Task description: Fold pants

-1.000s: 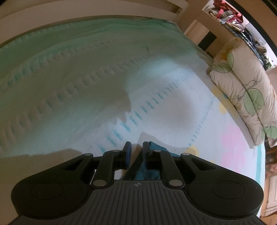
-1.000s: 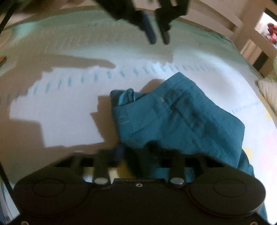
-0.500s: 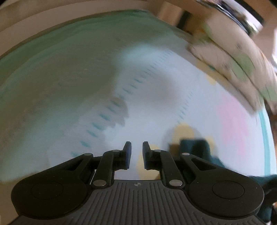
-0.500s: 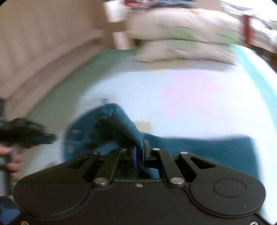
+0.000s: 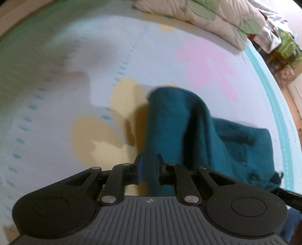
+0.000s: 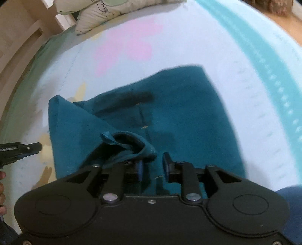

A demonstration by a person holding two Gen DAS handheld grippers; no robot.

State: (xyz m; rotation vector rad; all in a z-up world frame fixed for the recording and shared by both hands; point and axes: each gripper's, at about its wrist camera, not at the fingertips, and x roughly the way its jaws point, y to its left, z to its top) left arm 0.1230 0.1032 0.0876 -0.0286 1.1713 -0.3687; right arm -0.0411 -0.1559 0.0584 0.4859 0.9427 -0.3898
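Note:
Teal pants (image 6: 169, 113) lie rumpled on a bed with a pale patterned sheet (image 6: 236, 66). A bunched flap of the waistband (image 6: 130, 143) stands up just ahead of my right gripper (image 6: 152, 166), which is open over the cloth with nothing between its fingers. My left gripper (image 5: 149, 167) is open at the pants' left edge, with a raised teal fold (image 5: 169, 116) running up from between its fingers. The left gripper's tip also shows in the right wrist view (image 6: 28, 148), beside the pants' left edge.
Pillows with green leaf print (image 5: 217, 17) lie along the far side of the bed and also show in the right wrist view (image 6: 105, 11). A wooden bed frame (image 6: 17, 37) runs along the left. The sheet's turquoise border (image 6: 268, 56) marks the bed's right edge.
Both grippers swung round toward the pillows. My right gripper, shut on the teal cloth half a second ago, now stands open. The pants now lie spread further across the sheet.

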